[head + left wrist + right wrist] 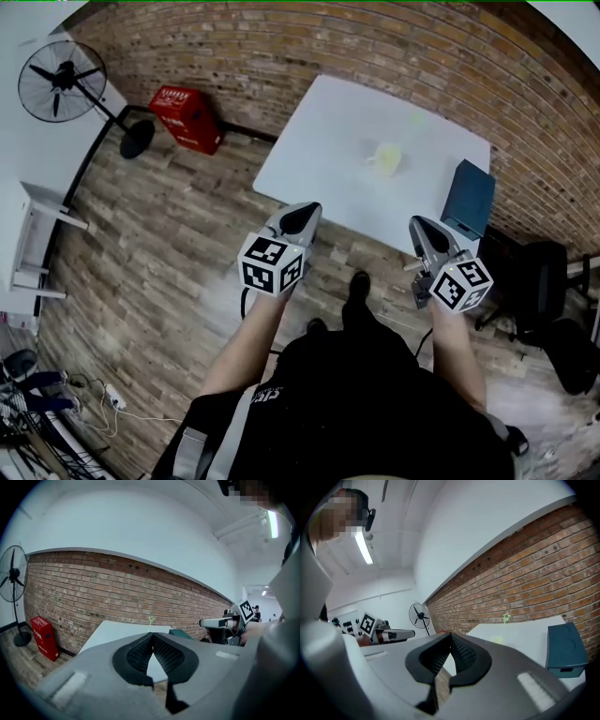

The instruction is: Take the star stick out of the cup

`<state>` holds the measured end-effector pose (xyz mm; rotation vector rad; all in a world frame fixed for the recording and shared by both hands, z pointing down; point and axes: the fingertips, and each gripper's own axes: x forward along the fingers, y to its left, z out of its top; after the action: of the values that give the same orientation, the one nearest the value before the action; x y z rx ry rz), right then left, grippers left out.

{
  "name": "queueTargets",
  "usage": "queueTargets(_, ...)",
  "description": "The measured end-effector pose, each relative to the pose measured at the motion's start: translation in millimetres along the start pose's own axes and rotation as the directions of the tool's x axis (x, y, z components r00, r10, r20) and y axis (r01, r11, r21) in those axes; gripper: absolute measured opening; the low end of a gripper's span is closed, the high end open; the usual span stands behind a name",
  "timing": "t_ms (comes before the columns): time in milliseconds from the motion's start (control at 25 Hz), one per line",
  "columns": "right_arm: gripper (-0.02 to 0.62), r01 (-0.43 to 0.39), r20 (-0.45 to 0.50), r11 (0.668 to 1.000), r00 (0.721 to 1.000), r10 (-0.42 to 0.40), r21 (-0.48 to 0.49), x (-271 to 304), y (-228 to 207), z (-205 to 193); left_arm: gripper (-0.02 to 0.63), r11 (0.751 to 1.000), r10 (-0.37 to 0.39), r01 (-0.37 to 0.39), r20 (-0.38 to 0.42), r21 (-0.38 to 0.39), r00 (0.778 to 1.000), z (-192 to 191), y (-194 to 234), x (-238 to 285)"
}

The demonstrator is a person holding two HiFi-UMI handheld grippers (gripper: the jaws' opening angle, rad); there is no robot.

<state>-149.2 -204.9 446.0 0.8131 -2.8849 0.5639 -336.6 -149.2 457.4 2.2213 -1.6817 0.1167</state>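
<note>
On the counter (309,131) stood the cup (387,157), star stick (506,617) in it (upright); short of it, left claw (300,214) and right claw (422,227) hung closed, empty.

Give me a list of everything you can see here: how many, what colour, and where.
table: 1, white, by the brick wall
cup: 1, pale yellow, on the table
star stick: 1, green, standing in the cup
box: 1, teal, at the table's right end
crate: 1, red, on the floor by the wall
fan: 1, black, standing at far left
chair: 1, black, right of the table
cables: several, on the floor at lower left
left gripper: 1, grey, jaws together, empty
right gripper: 1, grey, jaws together, empty
</note>
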Motion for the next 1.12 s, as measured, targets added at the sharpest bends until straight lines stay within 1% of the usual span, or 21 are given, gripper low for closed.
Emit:
queueTargets(120,0.0,0.002,0.024,1.0,1.0,-0.003,0.026,23,-35,12,0.006,1.0,0.004,-0.004,-0.001,0.02,1.0,20,14,38)
queueTargets(240,0.0,-0.013,0.023,1.0,1.0,0.013,0.018,45,-73,28,0.006,1.0,0.002,-0.001,-0.012,0.024,1.0,36,18,84)
queueTargets(400,0.0,-0.037,0.028,0.999,0.999,0.037,-0.001,72,-127,57,0.006,0.998,-0.018,0.019,-0.012,0.053,1.0,65,15,152)
queueTargets(520,0.0,-0.062,0.013,0.998,0.998,0.062,-0.024,88,-150,70,0.006,0.997,-0.036,0.038,-0.031,0.061,0.999,72,13,189)
queueTargets(600,0.0,-0.053,-0.001,0.998,0.999,0.053,-0.021,98,-166,74,0.006,0.997,-0.056,0.059,-0.05,0.056,0.997,71,12,210)
queueTargets(720,0.0,-0.03,-0.011,1.0,0.999,0.03,0.005,111,-181,74,0.006,0.993,-0.104,0.109,-0.086,0.053,0.991,66,12,234)
queueTargets(840,0.0,0.0,-0.023,1.0,1.0,0.001,0.027,125,-192,71,0.006,0.988,-0.14,0.145,-0.11,0.044,0.984,64,20,257)
queueTargets(920,0.0,0.015,-0.025,0.999,1.0,-0.014,0.043,132,-198,73,0.006,0.984,-0.165,0.172,-0.119,0.051,0.979,67,23,272)
queueTargets(1000,0.0,0.019,-0.038,0.999,0.999,-0.017,0.042,140,-200,72,0.006,0.978,-0.191,0.199,-0.128,0.061,0.973,69,27,286)
queueTargets(1120,0.0,0.044,-0.062,0.998,0.997,-0.041,0.044,147,-206,65,0.008,0.97,-0.23,0.239,-0.154,0.048,0.961,64,30,306)
